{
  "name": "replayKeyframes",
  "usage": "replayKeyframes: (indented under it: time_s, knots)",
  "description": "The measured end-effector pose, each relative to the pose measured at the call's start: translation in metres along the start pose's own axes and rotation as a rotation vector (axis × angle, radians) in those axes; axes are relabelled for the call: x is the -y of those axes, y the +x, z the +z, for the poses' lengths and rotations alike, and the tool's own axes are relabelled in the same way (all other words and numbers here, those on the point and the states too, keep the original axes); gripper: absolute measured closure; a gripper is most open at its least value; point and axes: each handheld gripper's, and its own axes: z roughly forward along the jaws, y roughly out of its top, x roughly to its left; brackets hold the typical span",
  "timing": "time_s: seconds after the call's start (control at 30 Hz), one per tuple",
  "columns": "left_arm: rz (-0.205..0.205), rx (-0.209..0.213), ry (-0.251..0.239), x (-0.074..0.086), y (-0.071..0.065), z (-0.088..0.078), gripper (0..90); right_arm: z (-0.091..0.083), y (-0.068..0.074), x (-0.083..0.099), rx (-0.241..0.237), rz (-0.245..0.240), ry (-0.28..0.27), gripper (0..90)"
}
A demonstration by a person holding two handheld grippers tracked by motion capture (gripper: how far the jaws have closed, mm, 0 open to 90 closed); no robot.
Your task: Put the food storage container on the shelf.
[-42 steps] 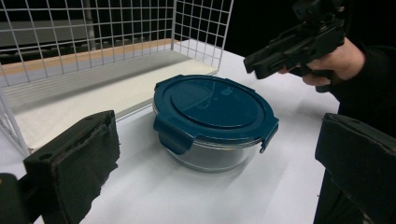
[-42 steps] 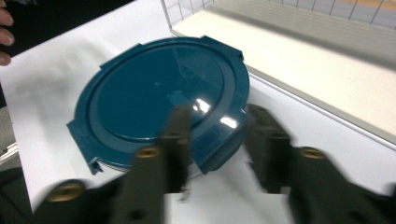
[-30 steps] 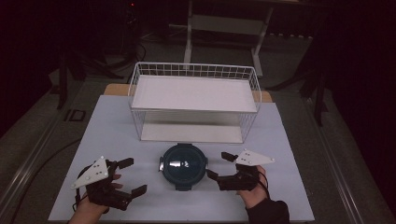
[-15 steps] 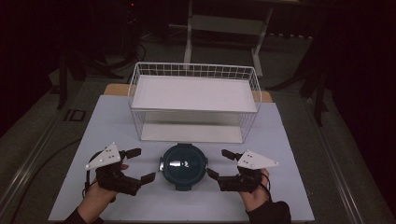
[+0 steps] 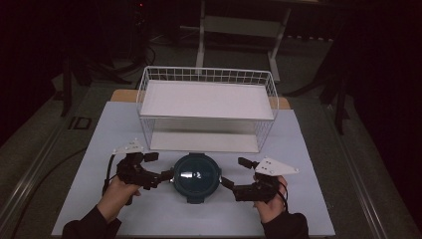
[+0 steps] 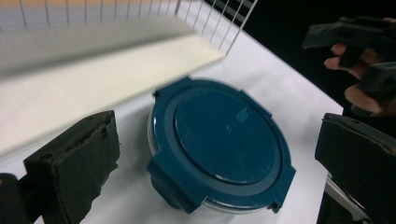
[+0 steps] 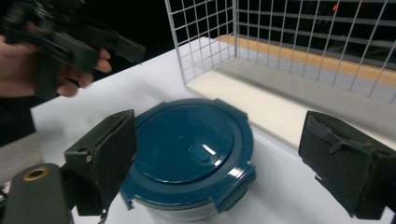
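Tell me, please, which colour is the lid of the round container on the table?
Dark teal blue; the round container's lid shows best in the left gripper view.

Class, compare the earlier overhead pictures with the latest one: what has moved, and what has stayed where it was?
The left hand-held gripper has slid across the table toward the round blue-lidded container, its open jaws now beside the rim. The right hand-held gripper has hardly shifted; its jaws have just been opening, nothing held between them. The container and the white wire basket stayed put.
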Motion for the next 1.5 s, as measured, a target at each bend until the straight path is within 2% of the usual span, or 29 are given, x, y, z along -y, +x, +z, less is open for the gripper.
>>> replayKeyframes:
  time_s: [0.07, 0.1, 0.17, 0.27, 0.3, 0.37, 0.4, 0.47, 0.63, 0.7, 0.73, 0.87, 0.93, 1.0, 1.1, 1.23, 1.33, 1.5]
  knots:
    - [-0.024, -0.005, 0.025, 0.002, 0.003, 0.007, 0.0, 0.001, 0.001, 0.000, 0.033, 0.008, 0.006, 11.1]
    - [-0.043, -0.003, 0.047, 0.004, 0.005, 0.010, 0.0, 0.001, 0.000, 0.001, 0.026, 0.013, 0.006, 10.6]
    - [-0.099, 0.012, 0.071, 0.006, 0.010, 0.016, 0.0, 0.003, 0.000, 0.001, 0.039, 0.017, 0.011, 10.7]
    - [-0.203, 0.044, 0.113, 0.009, 0.019, 0.023, 0.0, 0.004, 0.001, 0.003, 0.025, 0.020, 0.022, 12.9]
    - [-0.218, 0.051, 0.131, 0.009, 0.021, 0.025, 0.0, 0.005, 0.001, 0.003, 0.014, 0.021, 0.031, 13.5]
    - [-0.244, 0.037, 0.176, 0.010, 0.025, 0.029, 0.0, 0.006, 0.002, 0.005, 0.007, 0.018, 0.036, 13.8]
    - [-0.264, 0.055, 0.186, 0.011, 0.027, 0.030, 0.0, 0.006, 0.002, 0.005, 0.003, 0.017, 0.042, 14.3]
    - [-0.310, 0.056, 0.208, 0.012, 0.031, 0.033, 0.0, 0.006, 0.003, 0.006, -0.002, 0.015, 0.046, 16.6]
    - [-0.432, 0.084, 0.256, 0.017, 0.040, 0.037, 8.3, 0.007, 0.003, 0.007, -0.004, 0.018, 0.044, 17.7]
    - [-0.473, 0.090, 0.262, 0.019, 0.044, 0.037, 15.1, 0.007, 0.003, 0.008, 0.000, 0.018, 0.048, 17.6]
    - [-0.491, 0.097, 0.263, 0.020, 0.045, 0.038, 15.8, 0.006, 0.002, 0.008, 0.004, 0.016, 0.049, 17.6]
    - [-0.533, 0.127, 0.290, 0.022, 0.048, 0.040, 22.1, 0.006, 0.002, 0.009, 0.004, 0.023, 0.056, 17.6]
    - [-0.567, 0.120, 0.289, 0.022, 0.049, 0.040, 27.8, 0.006, 0.001, 0.010, 0.003, 0.024, 0.058, 17.6]
    - [-0.573, 0.117, 0.297, 0.022, 0.050, 0.039, 30.9, 0.006, 0.002, 0.010, 0.005, 0.024, 0.057, 17.6]
    - [-0.595, 0.129, 0.306, 0.023, 0.053, 0.039, 40.1, 0.006, 0.002, 0.010, 0.004, 0.024, 0.060, 17.7]
    - [-0.634, 0.173, 0.308, 0.026, 0.057, 0.043, 49.0, 0.007, 0.001, 0.011, -0.002, 0.030, 0.066, 18.0]
    - [-0.663, 0.205, 0.303, 0.027, 0.060, 0.046, 51.3, 0.007, 0.001, 0.011, -0.002, 0.030, 0.069, 18.0]
    - [-0.648, 0.221, 0.306, 0.027, 0.062, 0.046, 52.3, 0.007, 0.001, 0.012, -0.006, 0.039, 0.077, 18.4]
